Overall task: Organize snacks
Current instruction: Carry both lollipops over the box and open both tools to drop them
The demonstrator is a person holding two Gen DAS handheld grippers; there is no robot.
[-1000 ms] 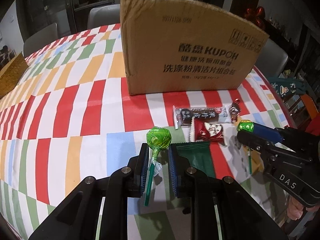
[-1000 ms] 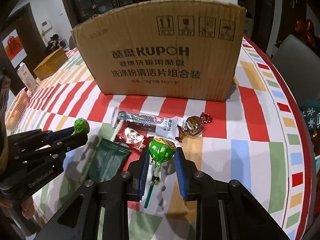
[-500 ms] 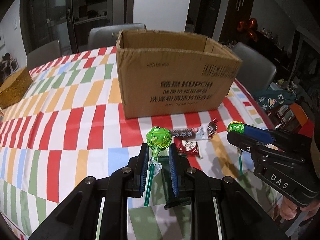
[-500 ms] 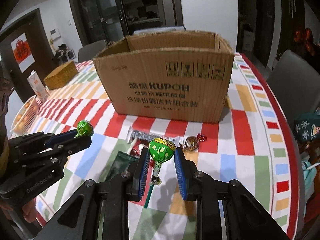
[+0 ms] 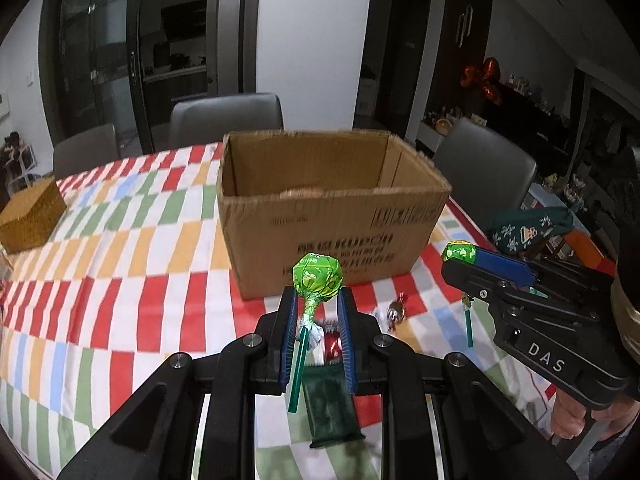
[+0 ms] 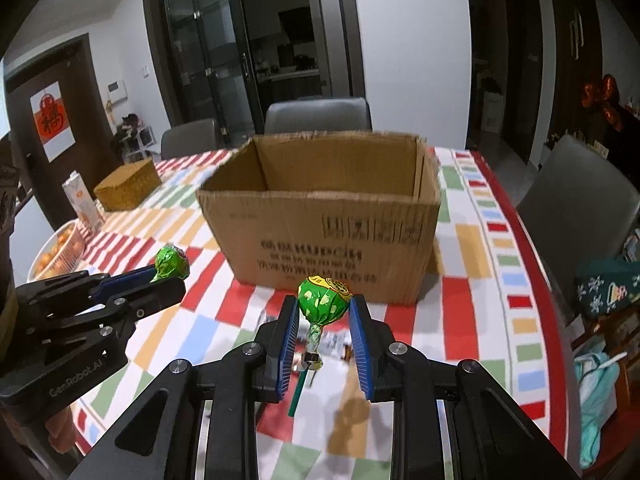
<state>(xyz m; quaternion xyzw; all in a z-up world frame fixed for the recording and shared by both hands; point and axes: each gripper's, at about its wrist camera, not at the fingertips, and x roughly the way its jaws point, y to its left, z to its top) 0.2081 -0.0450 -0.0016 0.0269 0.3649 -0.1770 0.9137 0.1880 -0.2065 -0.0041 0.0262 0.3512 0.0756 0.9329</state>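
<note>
Before both held lollipops, cardboard box (image 5: pixel 332 216) (open-topped) shows bare walls.

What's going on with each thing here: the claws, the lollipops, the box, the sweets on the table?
Left claw: shut on a green-wrapped lollipop, held off the table.
Right claw: shut on a second green-wrapped lollipop, also held off the table.
Brown cardboard box: open at the top, upright on the checked tablecloth.
Dark green flat packet: lying flat on the cloth.
Gold-wrapped candy: lying on the cloth, wrapped.
</note>
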